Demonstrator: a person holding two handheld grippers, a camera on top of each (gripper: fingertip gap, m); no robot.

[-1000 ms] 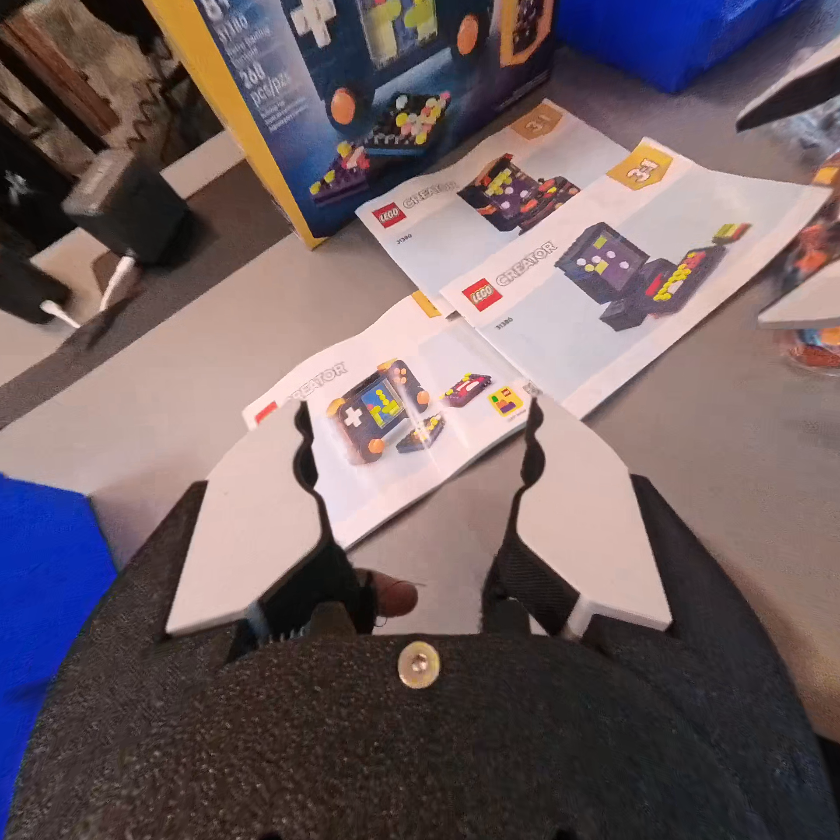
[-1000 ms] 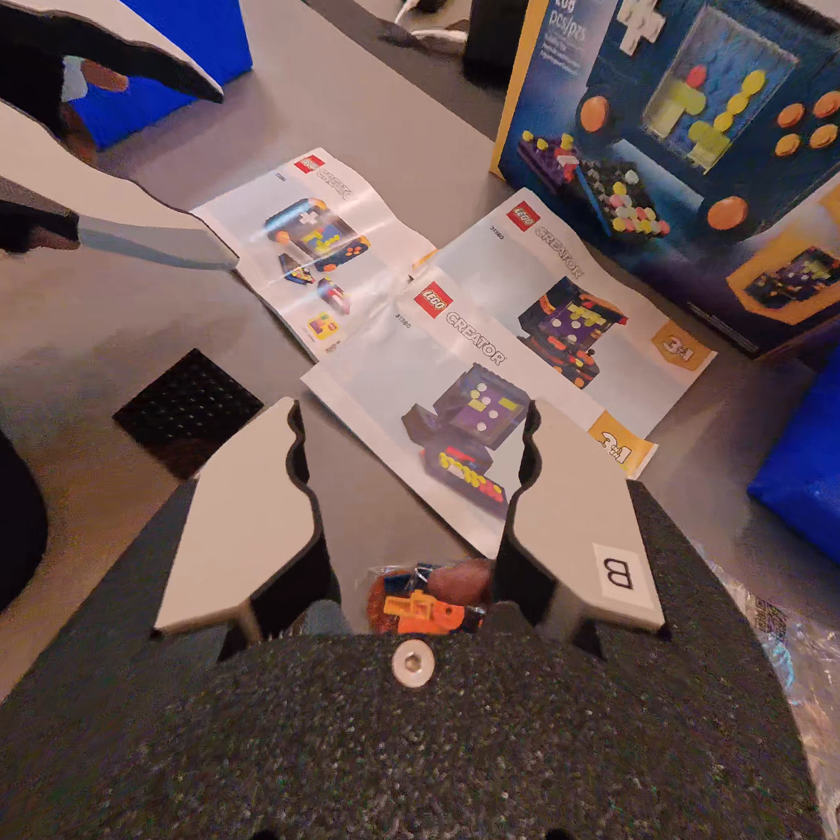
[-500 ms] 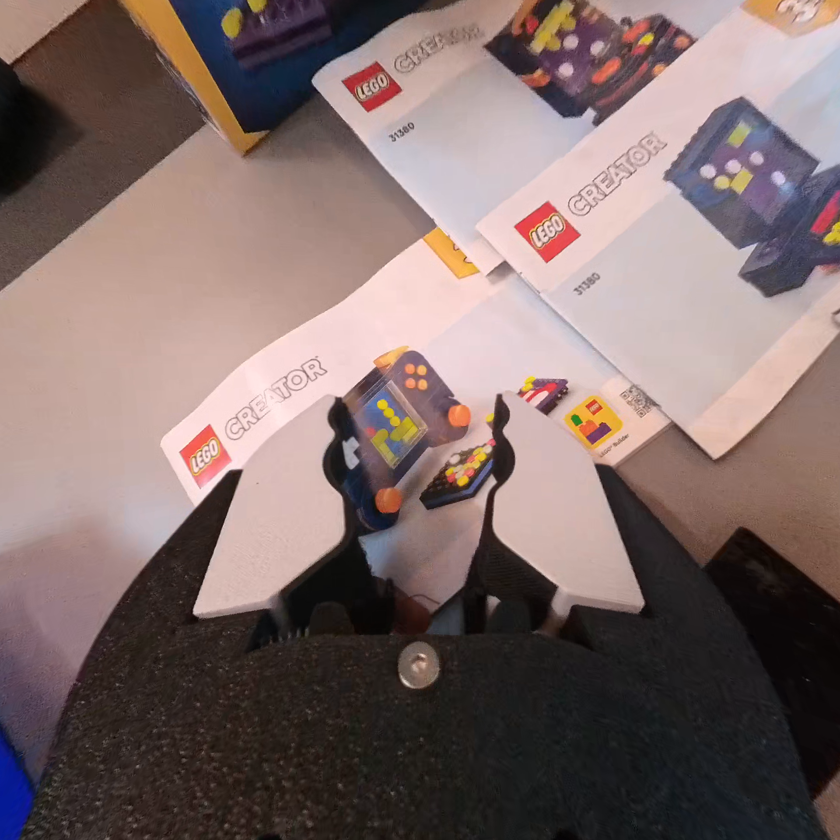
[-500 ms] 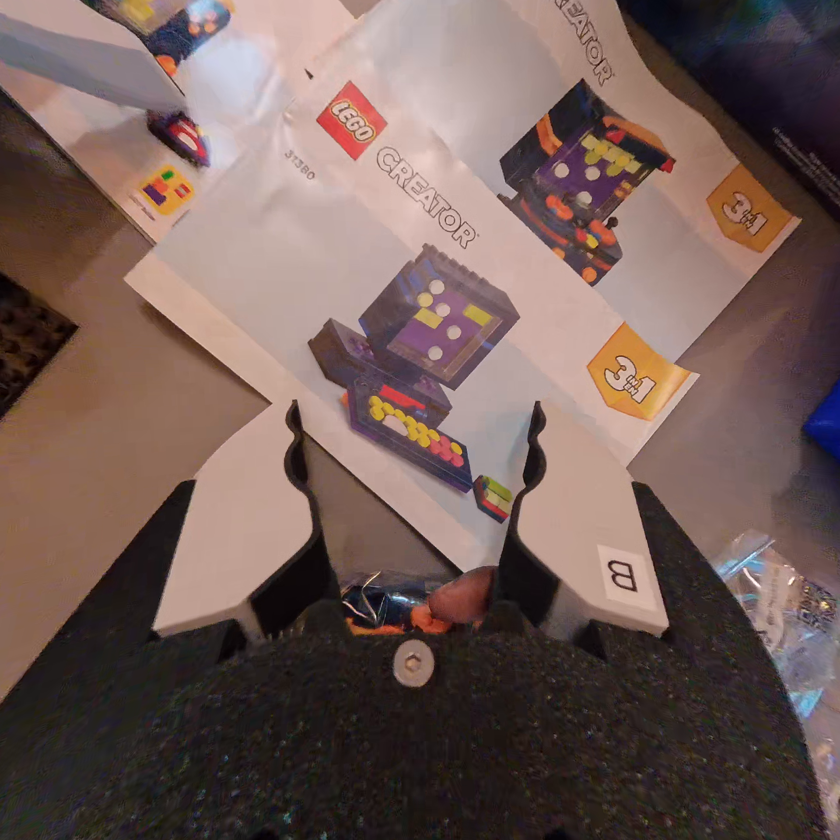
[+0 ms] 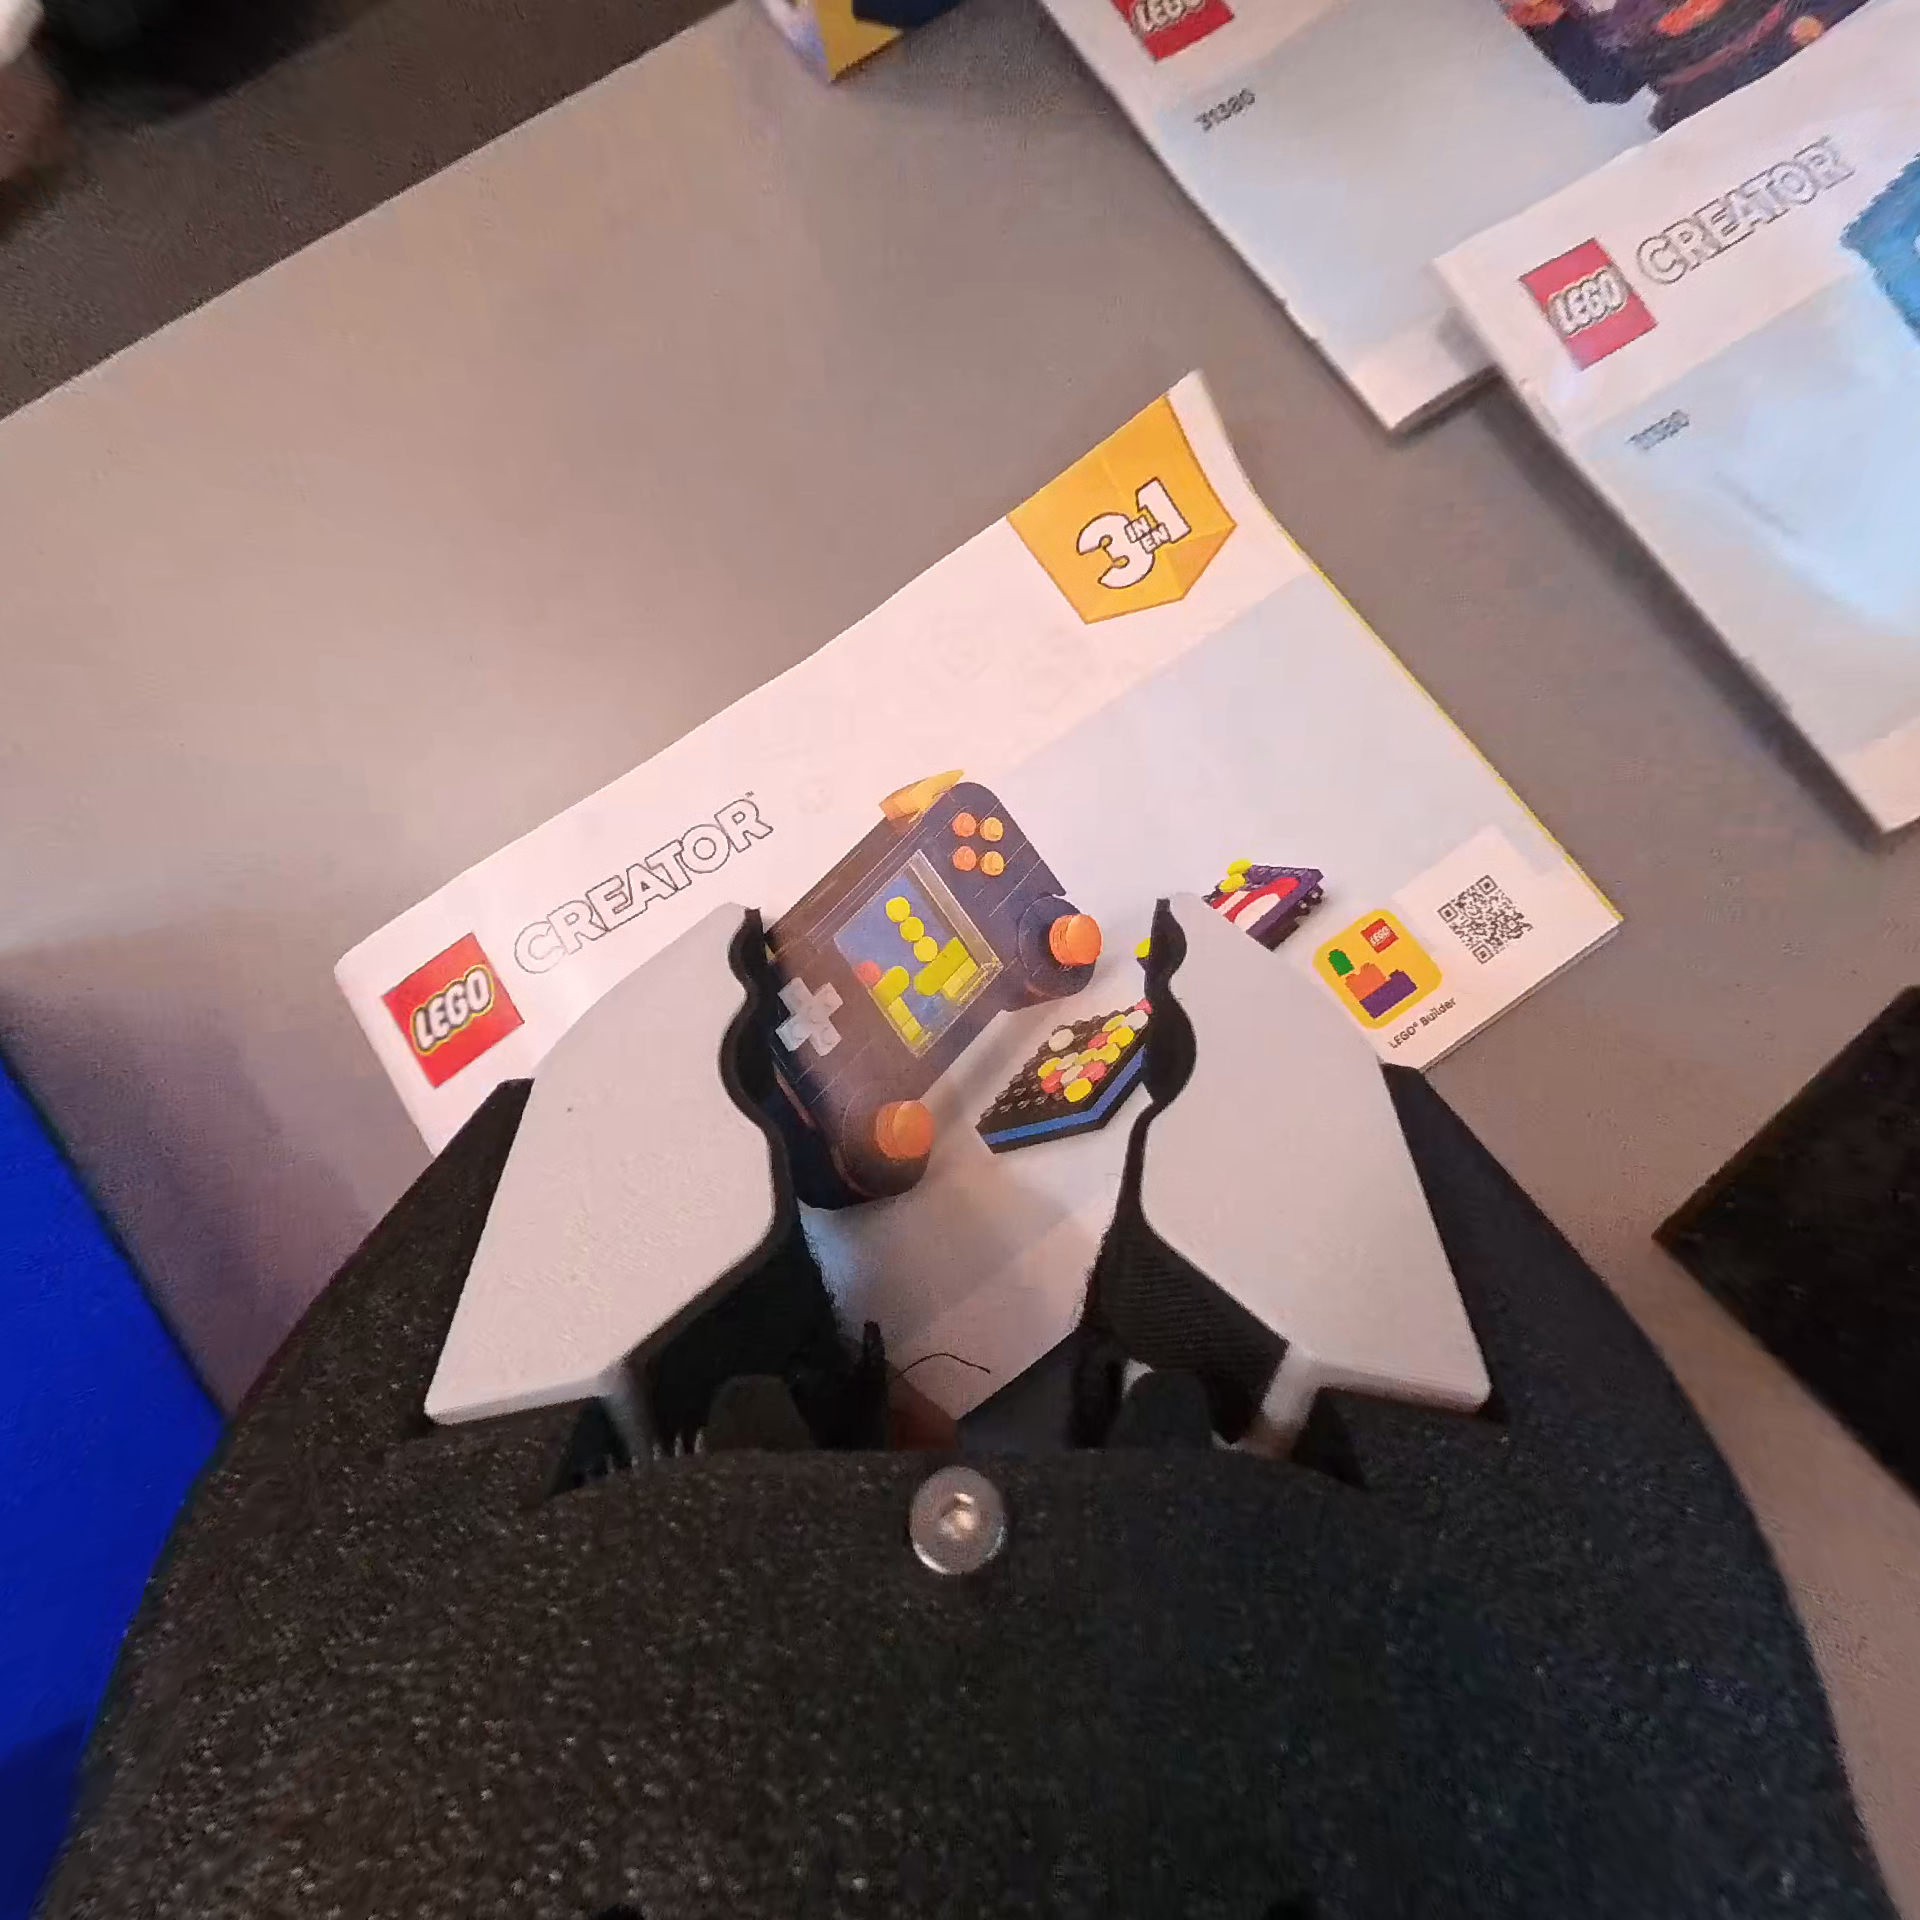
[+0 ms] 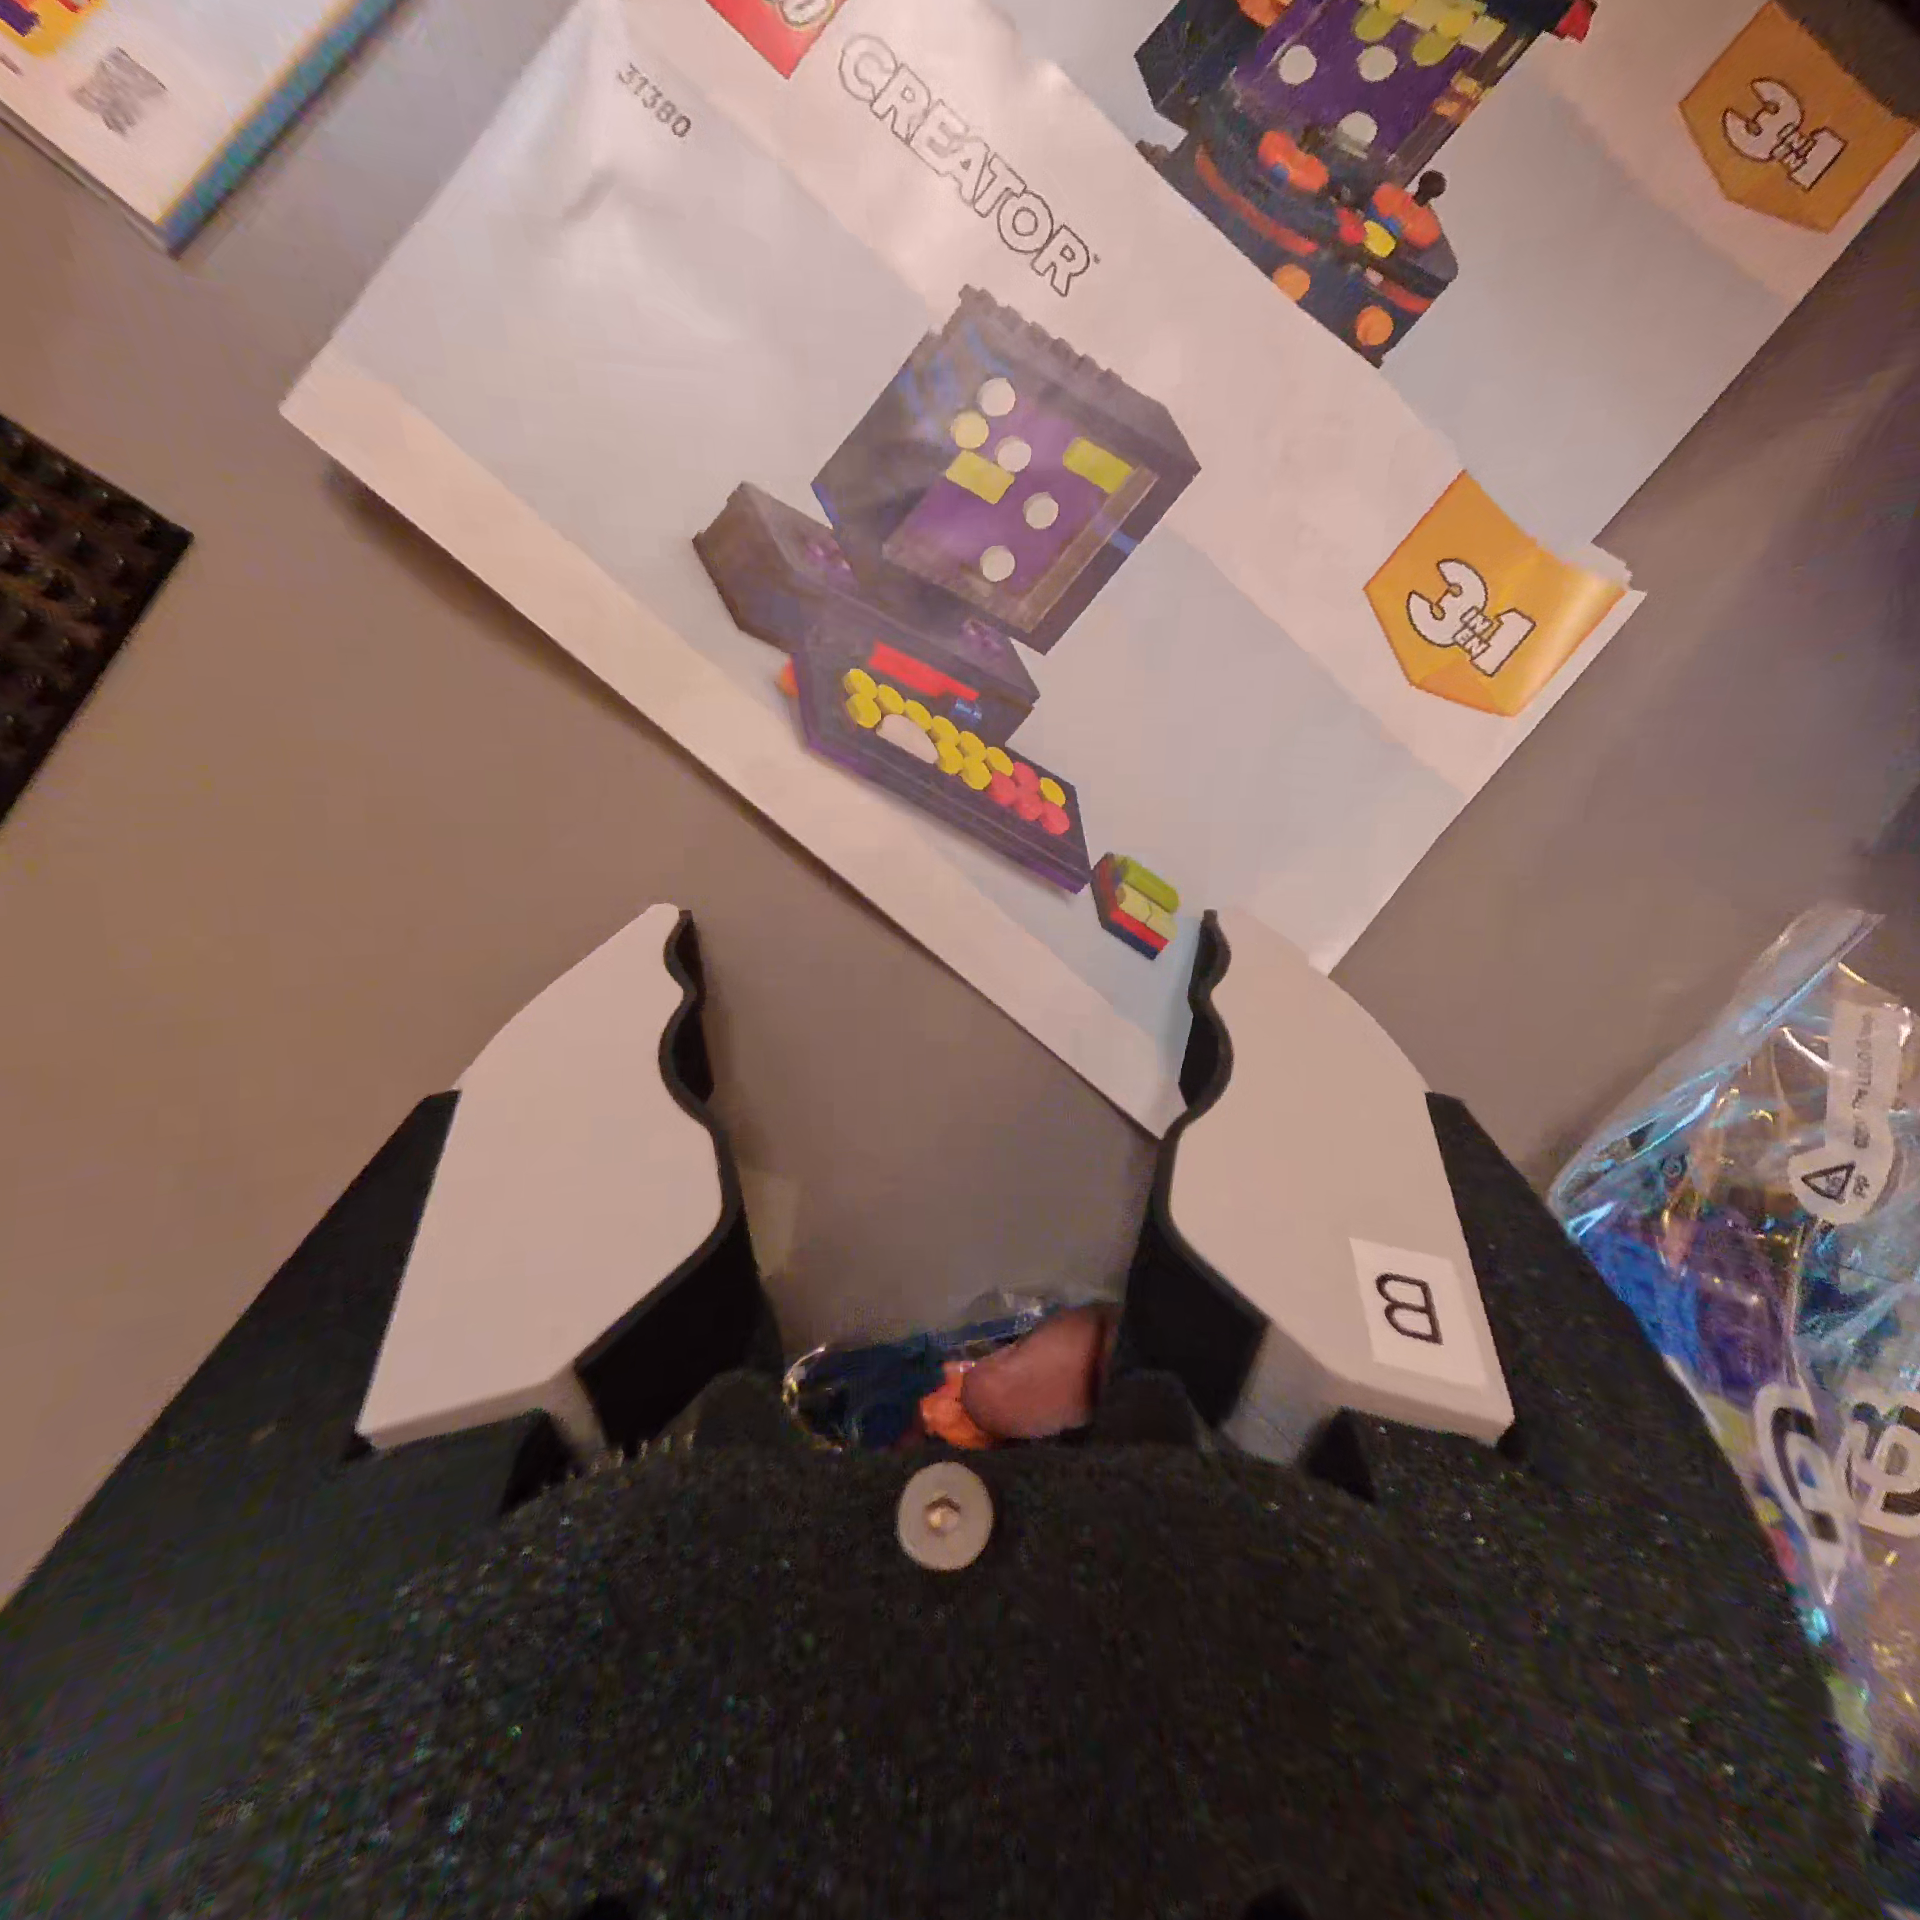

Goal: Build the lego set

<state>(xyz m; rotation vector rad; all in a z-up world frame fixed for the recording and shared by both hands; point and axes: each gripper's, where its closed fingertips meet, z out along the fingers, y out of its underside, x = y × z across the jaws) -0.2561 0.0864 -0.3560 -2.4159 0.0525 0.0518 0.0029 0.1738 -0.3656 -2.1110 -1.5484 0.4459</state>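
My left gripper (image 5: pixel 956 935) is open and empty, low over an instruction booklet (image 5: pixel 1195 727) whose cover pictures a handheld game console. My right gripper (image 6: pixel 940 935) is open and empty, its tips at the near edge of a second booklet (image 6: pixel 623 364) that pictures a purple-screened computer. A third booklet (image 6: pixel 1621 270) lies partly under that one. A black studded baseplate (image 6: pixel 62 582) lies flat on the grey table (image 6: pixel 260 935) and also shows in the left wrist view (image 5: pixel 1829 1195). A clear bag of bricks (image 6: pixel 1745 1247) lies to the right of the right gripper.
Another bag with orange and blue bricks (image 6: pixel 883 1382) shows under the right gripper's body, beside a person's fingertip. A blue object (image 5: pixel 62 1351) sits at the left edge, and the set box corner (image 5: pixel 831 31) is at the back. The other two booklets (image 5: pixel 1714 436) lie far right.
Both grippers have moved down and forward, closer to the booklets. The left jaws have narrowed somewhat. The box and the other gripper have left both views.
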